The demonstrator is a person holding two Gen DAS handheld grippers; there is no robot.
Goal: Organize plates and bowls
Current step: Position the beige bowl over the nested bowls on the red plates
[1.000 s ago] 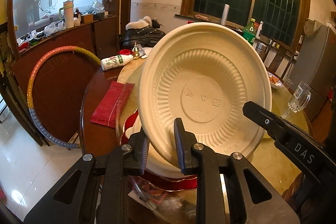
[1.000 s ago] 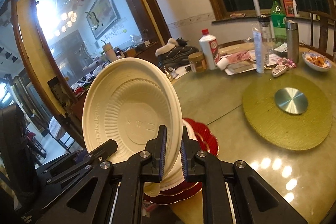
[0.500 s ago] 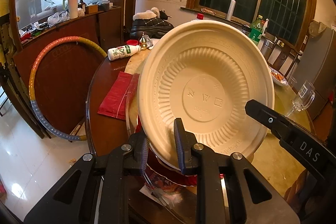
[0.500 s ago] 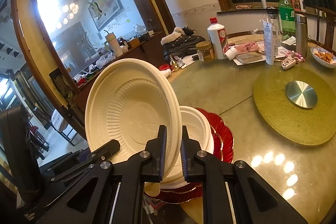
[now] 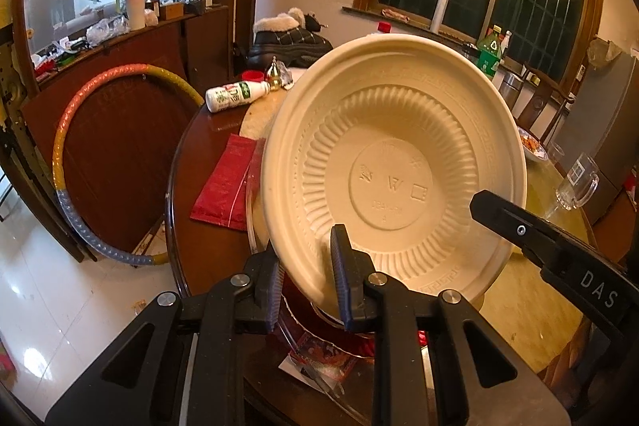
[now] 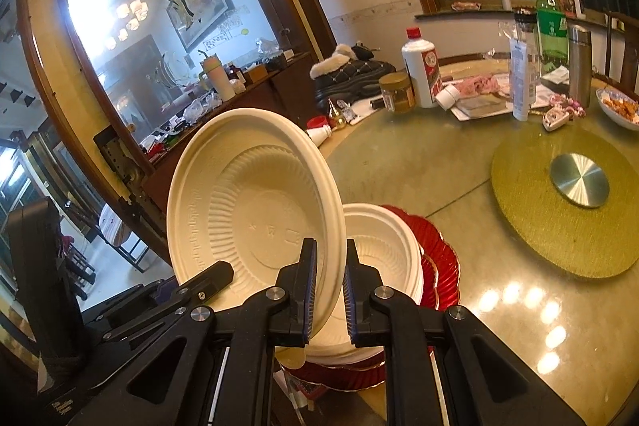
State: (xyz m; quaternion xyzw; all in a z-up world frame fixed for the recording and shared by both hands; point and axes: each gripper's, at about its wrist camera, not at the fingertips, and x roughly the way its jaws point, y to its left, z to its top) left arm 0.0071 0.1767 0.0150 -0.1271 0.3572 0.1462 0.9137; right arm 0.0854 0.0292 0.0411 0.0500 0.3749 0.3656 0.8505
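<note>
- I have the cream, ribbed disposable paper bowl [image 5: 393,166] up on edge, in the air over the near edge of the round glass-topped counter [image 6: 399,162], its embossed underside facing both cameras.
- My left tool [image 5: 305,282] is clamped on the bowl's lower rim; my right tool [image 6: 330,284] is clamped on the rim further round.
- Just behind it sits a stack of matching white bowls [image 6: 379,254] nested on red scalloped plates [image 6: 439,250], near that same edge.
- Likely step: nest this bowl on that stack. I'd tip it level, centre it over the top bowl and let go with both tools together, lest the flimsy rim buckle.
- Only the right view shows the stack; the left view has it hidden behind the bowl, yet shows a red packet [image 5: 223,186] at the counter's left edge.
</note>
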